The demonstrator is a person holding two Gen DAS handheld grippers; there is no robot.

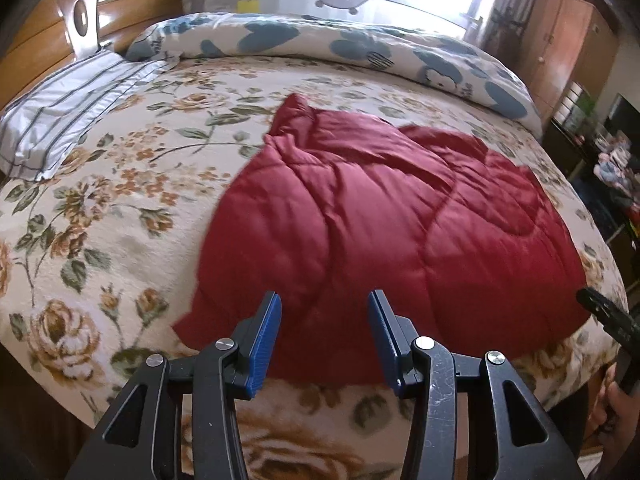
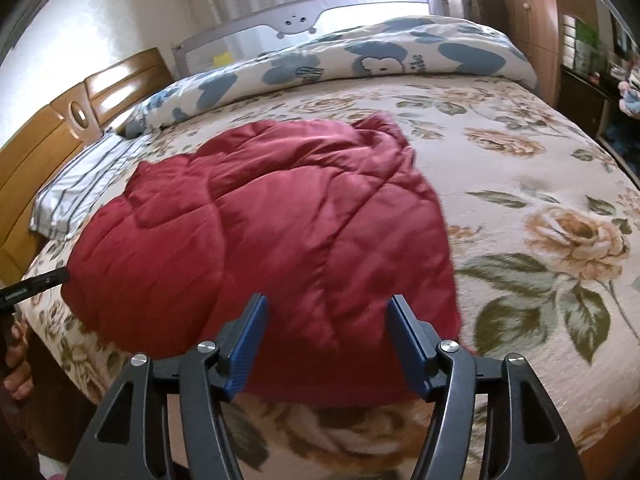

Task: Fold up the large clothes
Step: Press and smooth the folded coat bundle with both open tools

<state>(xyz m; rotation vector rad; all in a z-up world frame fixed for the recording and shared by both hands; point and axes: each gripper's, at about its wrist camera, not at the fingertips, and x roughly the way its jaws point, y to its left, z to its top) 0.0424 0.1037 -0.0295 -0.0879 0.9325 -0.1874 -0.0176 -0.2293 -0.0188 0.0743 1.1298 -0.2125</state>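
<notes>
Red quilted garment (image 1: 384, 216) lying crumpled on the floral bedspread (image 1: 100, 240), near the front edge of the bed, puffy and creased, one pointed corner sticking up toward the far side; seen from the right wrist view as a broad rumpled mound (image 2: 260, 232) reaching toward the striped pillow (image 2: 76, 196) at the left. Left gripper (image 1: 324, 320) hanging above the near hem of the garment, blue pads (image 1: 264, 344) parted with a clear gap, nothing between them, nothing touched as far as can be told. Right gripper (image 2: 326, 328) likewise poised over the near edge of the red cloth, blue pads (image 2: 246, 348) spread somewhat wider than the left pair, gap empty, no cloth pinched. At the right border of the left wrist view, a black piece of the other gripper and part of a hand (image 1: 616, 404) below it; at the left border of the right wrist view, a black gripper tip and fingers of a hand (image 2: 18, 364) at the bed's side. Beyond the garment, a rolled duvet with blue flowers (image 1: 360, 48) lying across the far side of the bed; wooden headboard (image 1: 44, 36) at the left; grey bed rail (image 2: 304, 16) behind the duvet; wooden wardrobe (image 1: 560, 40) at the right; bright window light at the back.
</notes>
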